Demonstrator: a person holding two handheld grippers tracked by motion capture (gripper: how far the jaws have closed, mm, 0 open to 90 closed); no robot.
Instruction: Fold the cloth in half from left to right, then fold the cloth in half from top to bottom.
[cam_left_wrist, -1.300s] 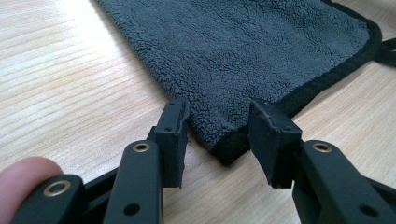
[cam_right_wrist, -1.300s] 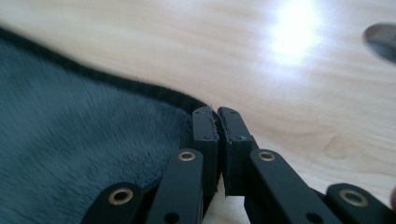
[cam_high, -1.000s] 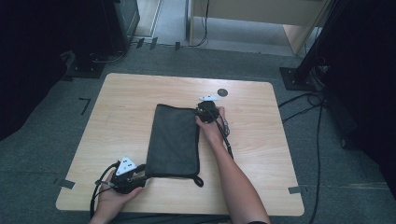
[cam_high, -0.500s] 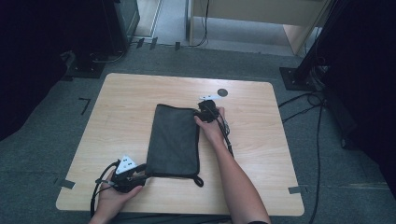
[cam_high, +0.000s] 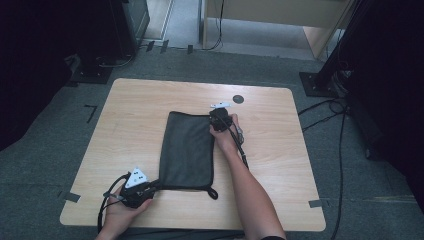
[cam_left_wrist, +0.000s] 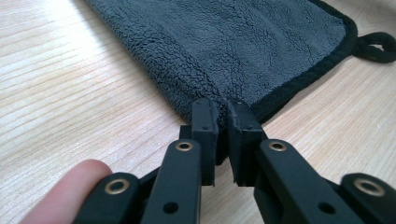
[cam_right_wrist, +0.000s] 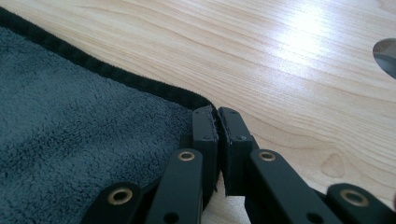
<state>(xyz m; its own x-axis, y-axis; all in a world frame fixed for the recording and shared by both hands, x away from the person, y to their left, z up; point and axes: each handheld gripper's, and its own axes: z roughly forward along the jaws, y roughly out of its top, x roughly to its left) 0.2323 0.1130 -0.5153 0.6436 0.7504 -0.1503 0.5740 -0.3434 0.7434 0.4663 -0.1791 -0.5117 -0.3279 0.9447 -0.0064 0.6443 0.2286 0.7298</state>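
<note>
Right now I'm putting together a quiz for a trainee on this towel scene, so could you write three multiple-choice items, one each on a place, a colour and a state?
1. Where does the left tongs meet the towel?
A. At its near left corner
B. At its far right corner
C. At its middle

2. What colour is the towel?
A. White
B. Dark grey with a black edge
C. Red

3. How does the right tongs stand?
A. Wide open above the table
B. Shut on the towel's corner
C. Lying loose beside the towel

Answers: 1 A, the high view shows it at the corner nearest the person's left hand. 2 B, both gripper views show grey pile with black trim. 3 B, the right gripper view shows the jaws pinched on the black-edged corner.
</note>
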